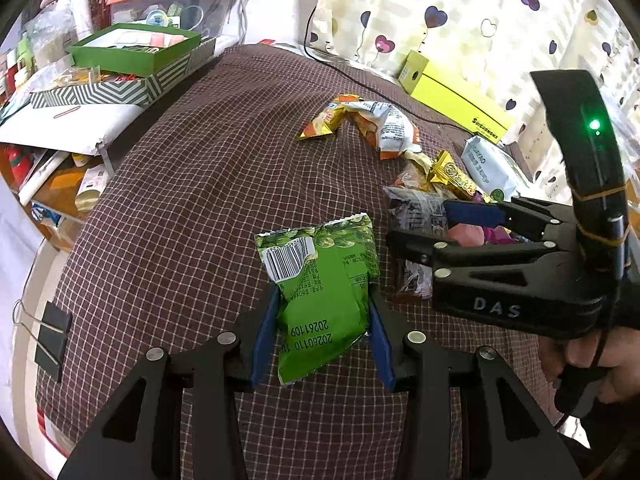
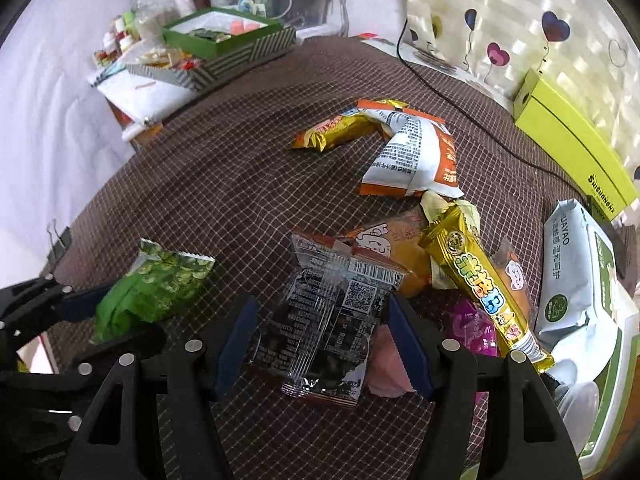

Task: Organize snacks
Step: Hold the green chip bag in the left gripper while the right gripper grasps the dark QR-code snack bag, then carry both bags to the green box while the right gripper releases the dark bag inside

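My left gripper (image 1: 322,344) is shut on a green pea snack packet (image 1: 322,292), its blue pads pressing both sides; the packet also shows in the right wrist view (image 2: 150,294). My right gripper (image 2: 322,346) is open, its fingers either side of a clear dark snack packet (image 2: 326,334) lying on the checked cloth (image 2: 224,184). The right gripper also shows in the left wrist view (image 1: 424,226), over the snack pile. A gold wrapped bar (image 2: 486,284), a white and orange packet (image 2: 416,156) and a gold-orange packet (image 2: 334,130) lie beyond.
A yellow-green box (image 2: 572,140) and a pale wipes pack (image 2: 576,280) sit at the right. A green tray inside a striped box (image 2: 224,46) stands at the far left on a cluttered shelf. A black cable (image 2: 460,108) crosses the cloth. A binder clip (image 1: 50,340) holds the cloth's left edge.
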